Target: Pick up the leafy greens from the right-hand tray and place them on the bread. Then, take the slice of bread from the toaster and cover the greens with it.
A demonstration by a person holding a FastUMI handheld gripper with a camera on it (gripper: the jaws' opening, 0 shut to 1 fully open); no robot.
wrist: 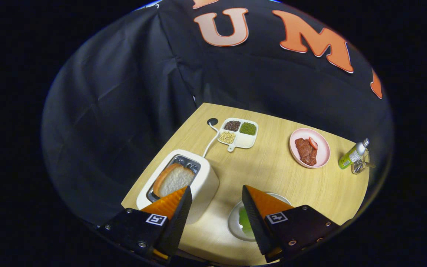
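Greens (244,221) on plate (232,222) half hidden behind finger; tool (216,193) open, empty.

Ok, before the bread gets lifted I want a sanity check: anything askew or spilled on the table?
Nothing spilled. The bread slice leans tilted in the toaster slot rather than upright. The open gripper holds nothing.

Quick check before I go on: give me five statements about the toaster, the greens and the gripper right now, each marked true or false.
1. A slice of bread sits in the toaster. True.
2. The gripper is shut on the bread. False: its fingers are apart and hold nothing.
3. The leafy greens lie on a white plate by the right finger. True.
4. The pink plate holds the greens. False: it holds reddish meat slices.
5. The divided tray lies beyond the toaster. True.
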